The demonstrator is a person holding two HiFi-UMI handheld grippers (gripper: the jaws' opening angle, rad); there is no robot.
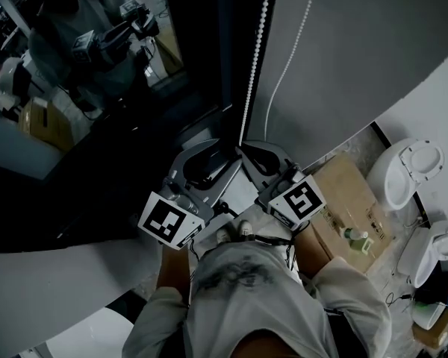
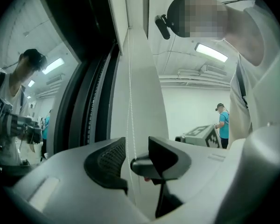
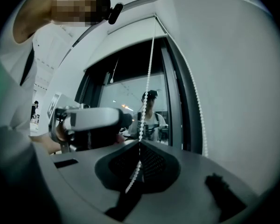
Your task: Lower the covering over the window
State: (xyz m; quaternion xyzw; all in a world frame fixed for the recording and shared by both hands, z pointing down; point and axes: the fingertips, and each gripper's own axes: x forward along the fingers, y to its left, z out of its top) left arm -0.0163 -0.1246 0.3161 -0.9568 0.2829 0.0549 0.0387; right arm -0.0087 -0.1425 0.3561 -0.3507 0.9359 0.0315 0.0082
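A white bead chain (image 1: 252, 73) hangs in front of the dark window (image 1: 97, 88), beside the grey roller blind (image 1: 358, 51). My right gripper (image 1: 252, 154) is shut on one strand of the chain (image 3: 147, 87), which runs up from its closed jaws (image 3: 140, 146); the other strand (image 3: 196, 101) hangs free to the right. My left gripper (image 1: 213, 161) sits just left of it and a little lower. Its jaws (image 2: 136, 161) stand apart, with the thin chain (image 2: 129, 125) passing between them untouched.
The dark window frame (image 1: 209, 51) stands right behind the chain. Below me to the right are a cardboard box (image 1: 343, 200) with a small bottle (image 1: 356, 237) and white fixtures (image 1: 411, 170). A person in a blue shirt (image 2: 222, 122) stands far back.
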